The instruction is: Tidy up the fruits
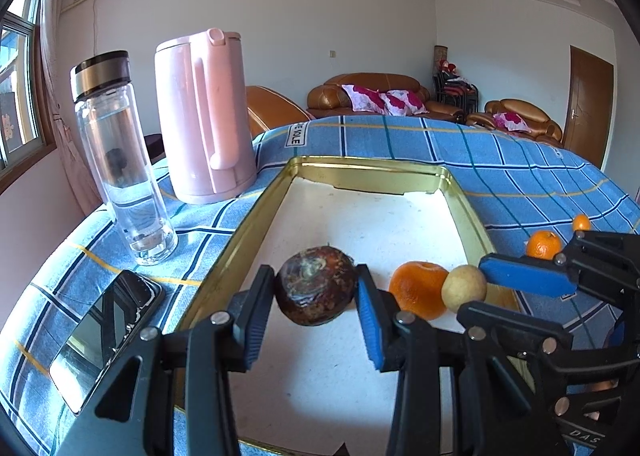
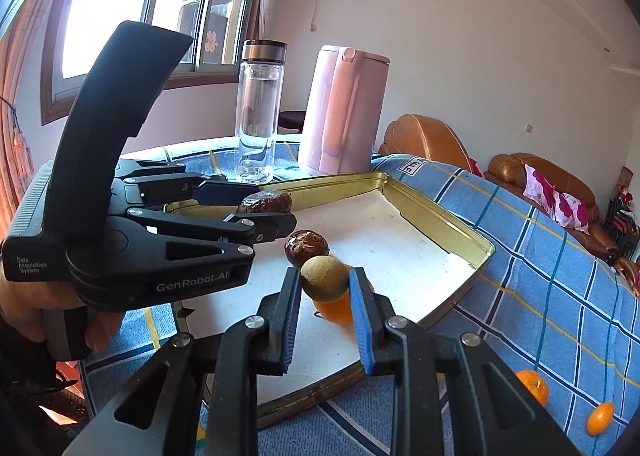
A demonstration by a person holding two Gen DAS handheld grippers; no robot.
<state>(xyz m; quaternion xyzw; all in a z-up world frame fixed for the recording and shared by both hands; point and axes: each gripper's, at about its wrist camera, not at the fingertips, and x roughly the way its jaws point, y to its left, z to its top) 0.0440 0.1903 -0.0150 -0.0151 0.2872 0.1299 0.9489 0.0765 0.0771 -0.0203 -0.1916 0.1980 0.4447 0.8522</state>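
A gold-rimmed tray (image 1: 240, 232) with a white floor lies on the blue checked cloth. My left gripper (image 1: 316, 296) is shut on a dark brown fruit (image 1: 316, 284) and holds it over the tray; it also shows in the right wrist view (image 2: 266, 202). My right gripper (image 2: 325, 288) is shut on a small yellow-green fruit (image 2: 324, 279), seen in the left wrist view (image 1: 464, 288), just above an orange (image 1: 418, 288) that lies in the tray. A second dark brown fruit (image 2: 306, 246) lies in the tray beside them.
A clear glass bottle (image 1: 120, 160) and a pink kettle (image 1: 204, 116) stand left of the tray. A phone (image 1: 108, 336) lies at the near left. Two small oranges (image 1: 544, 244) (image 1: 581, 222) lie on the cloth right of the tray.
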